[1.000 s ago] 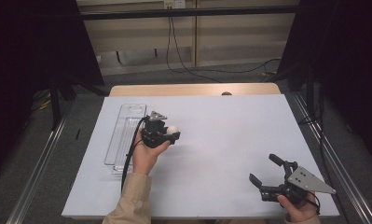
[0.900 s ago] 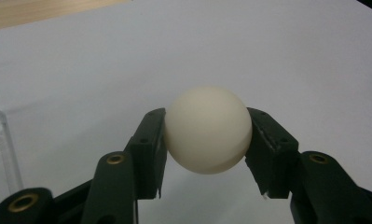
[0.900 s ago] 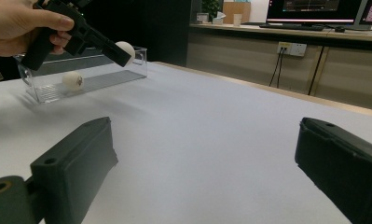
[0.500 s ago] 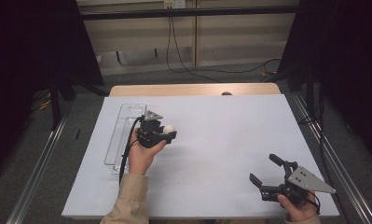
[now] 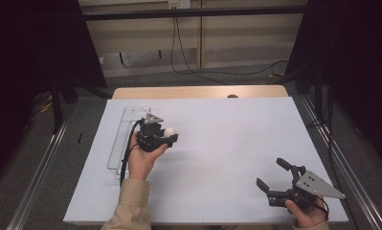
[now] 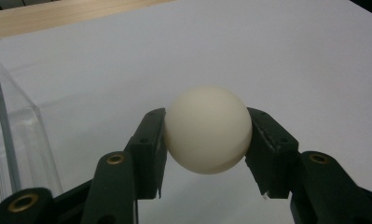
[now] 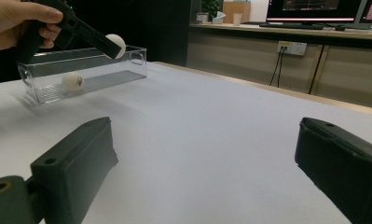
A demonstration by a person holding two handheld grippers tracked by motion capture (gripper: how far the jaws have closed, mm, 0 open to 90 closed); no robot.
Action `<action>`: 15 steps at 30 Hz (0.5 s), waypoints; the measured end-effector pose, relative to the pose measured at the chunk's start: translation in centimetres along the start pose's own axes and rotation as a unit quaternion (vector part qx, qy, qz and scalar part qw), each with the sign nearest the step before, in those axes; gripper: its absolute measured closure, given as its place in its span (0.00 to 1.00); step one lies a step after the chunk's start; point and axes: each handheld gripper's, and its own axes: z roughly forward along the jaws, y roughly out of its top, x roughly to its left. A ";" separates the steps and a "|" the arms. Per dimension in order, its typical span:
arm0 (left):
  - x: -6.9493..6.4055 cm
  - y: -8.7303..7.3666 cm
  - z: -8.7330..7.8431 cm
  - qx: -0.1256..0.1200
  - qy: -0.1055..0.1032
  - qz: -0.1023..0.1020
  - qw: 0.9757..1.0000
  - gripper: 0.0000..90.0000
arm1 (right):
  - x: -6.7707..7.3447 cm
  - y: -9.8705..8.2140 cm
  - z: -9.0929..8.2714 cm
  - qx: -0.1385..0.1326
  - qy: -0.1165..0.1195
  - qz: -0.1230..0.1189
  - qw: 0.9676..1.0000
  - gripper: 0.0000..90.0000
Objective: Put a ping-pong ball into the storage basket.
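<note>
Carrying the white ball (image 6: 208,129) clamped in the left gripper (image 5: 162,139) just beside the clear tray (image 5: 123,125), I'd centre it over the tray before letting go, right gripper (image 5: 274,178) sitting wide apart

From the high view we look forward and down on the table (image 5: 217,143), with both hands at its near edge; the left gripper view sits very close behind a ball (image 6: 207,129), facing across the white top; the right gripper view lies low near the table, facing the tray (image 7: 88,70); all three share that ball and tray.
</note>
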 end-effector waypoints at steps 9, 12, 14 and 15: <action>0.5 -0.2 -0.6 -0.006 0.003 -0.008 1.000 0.57 | 0.0 0.0 0.0 0.000 0.000 -0.001 1.000 0.04; 0.6 -0.2 -0.8 -0.009 0.005 -0.010 1.000 0.57 | 0.0 0.0 0.0 0.000 0.001 -0.001 1.000 0.04; 0.7 -0.2 -1.0 -0.013 0.012 -0.013 1.000 0.57 | 0.0 0.0 0.0 0.000 0.000 -0.001 1.000 0.04; 0.9 -0.2 -1.1 -0.010 0.011 -0.012 1.000 0.57 | 0.0 0.0 0.0 0.000 0.000 0.000 1.000 0.04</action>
